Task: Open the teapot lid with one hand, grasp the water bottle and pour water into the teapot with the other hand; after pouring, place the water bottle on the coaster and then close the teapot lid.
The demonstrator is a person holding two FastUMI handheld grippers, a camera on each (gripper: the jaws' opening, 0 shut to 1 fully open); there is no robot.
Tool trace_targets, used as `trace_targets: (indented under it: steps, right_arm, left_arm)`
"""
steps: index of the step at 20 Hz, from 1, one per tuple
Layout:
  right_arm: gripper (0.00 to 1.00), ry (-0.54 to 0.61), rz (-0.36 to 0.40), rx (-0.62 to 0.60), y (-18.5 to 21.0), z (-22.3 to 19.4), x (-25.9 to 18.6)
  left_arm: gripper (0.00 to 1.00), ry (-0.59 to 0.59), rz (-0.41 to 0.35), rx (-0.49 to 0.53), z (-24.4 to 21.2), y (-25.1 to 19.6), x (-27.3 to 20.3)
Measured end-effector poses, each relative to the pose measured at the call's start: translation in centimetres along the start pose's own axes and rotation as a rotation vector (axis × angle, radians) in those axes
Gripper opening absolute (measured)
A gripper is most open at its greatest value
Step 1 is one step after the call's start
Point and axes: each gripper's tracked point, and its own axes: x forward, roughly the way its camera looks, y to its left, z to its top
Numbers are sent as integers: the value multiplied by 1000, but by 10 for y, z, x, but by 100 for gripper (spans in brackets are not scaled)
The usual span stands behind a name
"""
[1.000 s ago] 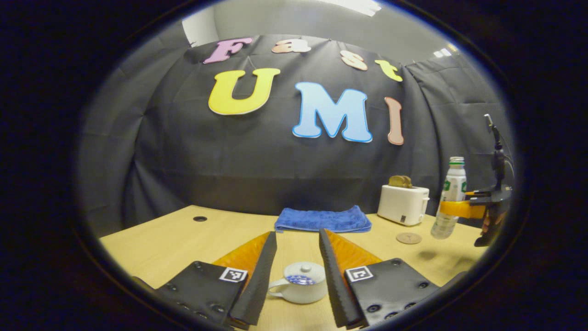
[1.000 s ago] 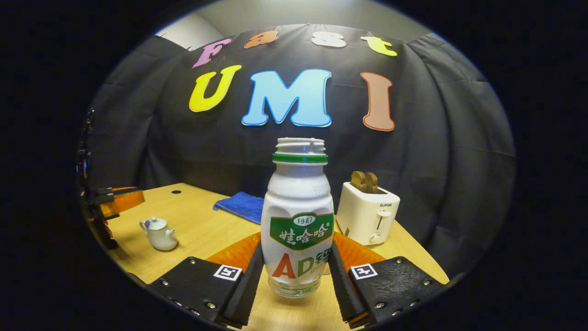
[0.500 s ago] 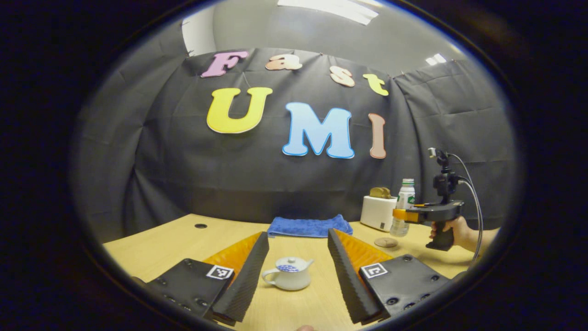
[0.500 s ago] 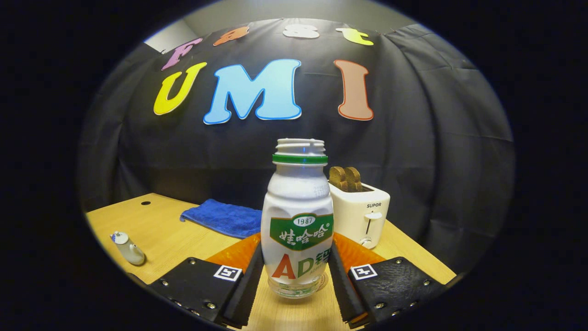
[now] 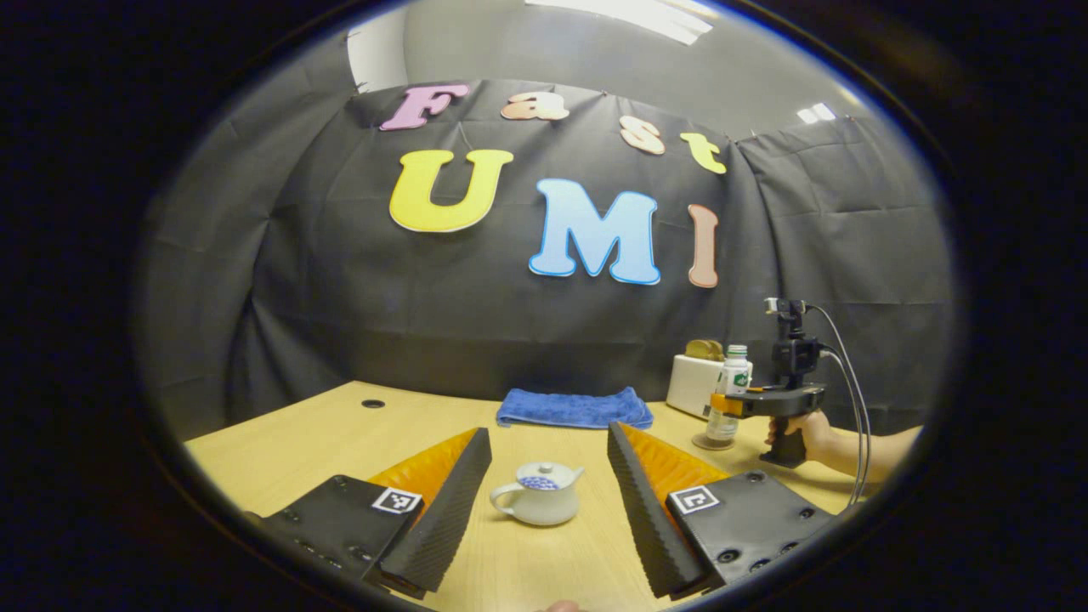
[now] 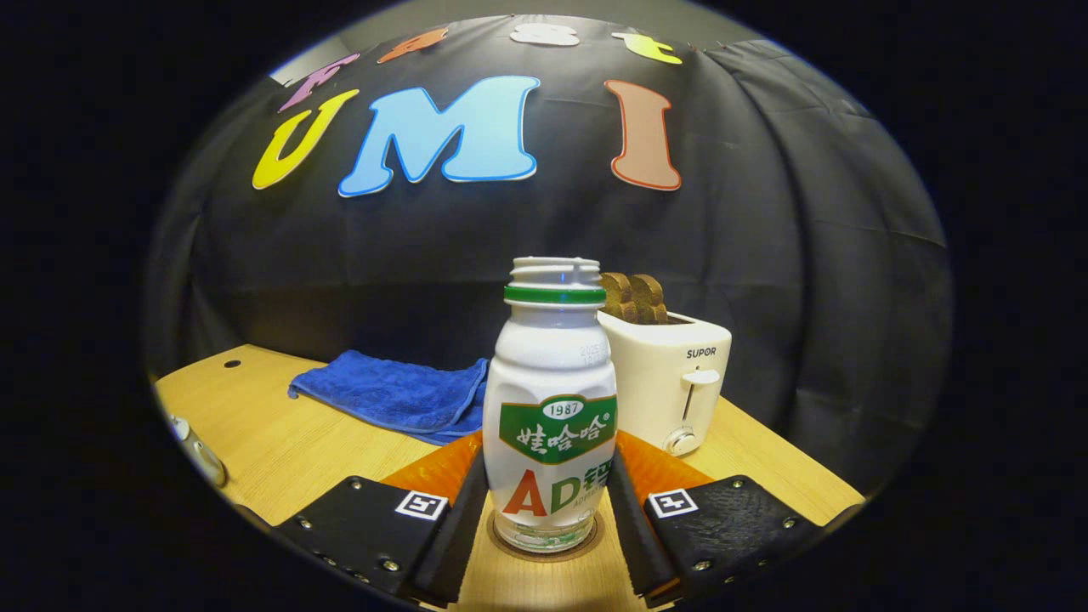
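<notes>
We read "SUPOR" on the front of the white toaster (image 6: 671, 374); the water bottle (image 6: 551, 408) carries a green band and large red and green letters.

Right hand-held gripper (image 6: 548, 518): both fingers press against the lower sides of the water bottle, which stands upright and uncapped. The bottle's base sits over the round coaster (image 6: 544, 551); we cannot tell whether it is touching it. In the left gripper view we see the same gripper far off at the right, held by a hand (image 5: 807, 433), with the bottle just in front of the toaster.

Left hand-held gripper (image 5: 544, 501): fingers spread wide, grasping nothing. The white teapot (image 5: 537, 493) stands on the bench (image 5: 297, 442) between them, apart from both, with its lid on, handle toward the left finger, spout toward the right.

A folded blue towel (image 5: 574, 408) lies behind the teapot near the bench's far edge. Bare bench surface lies left of the teapot, up to a small cable hole (image 5: 372, 403). The teapot and bottle stand well apart.
</notes>
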Motion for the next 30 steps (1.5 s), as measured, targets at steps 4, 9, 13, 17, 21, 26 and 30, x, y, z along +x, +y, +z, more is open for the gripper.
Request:
trace_targets:
  steps: [4, 9, 13, 17, 21, 26, 30]
  right_arm:
    - [71, 8, -3, 8, 2, -3, 2]
    - [71, 10, 2, 2, 4, -4, 2]
    - [75, 17, 13, -30, 6, -5, 1]
    - [97, -25, 18, -11, 6, 16, -21]
    - [97, -140, -11, 61, -2, 54, -91]
    - [98, -207, 7, 14, 27, 61, -205]
    - [98, -134, 115, 28, 81, 19, -254]
  left_arm:
    - [92, 4, 0, 11, -2, 0, 1]
    - [92, 18, -2, 16, -8, -3, 3]
    - [92, 17, -2, 18, -7, -4, 4]
    - [92, 15, 11, 16, -8, -5, 4]
    - [92, 6, 32, 5, -13, -10, 3]
    - [99, 47, 10, 0, -34, -44, 3]
    - [99, 33, 13, -5, -43, -78, -10]
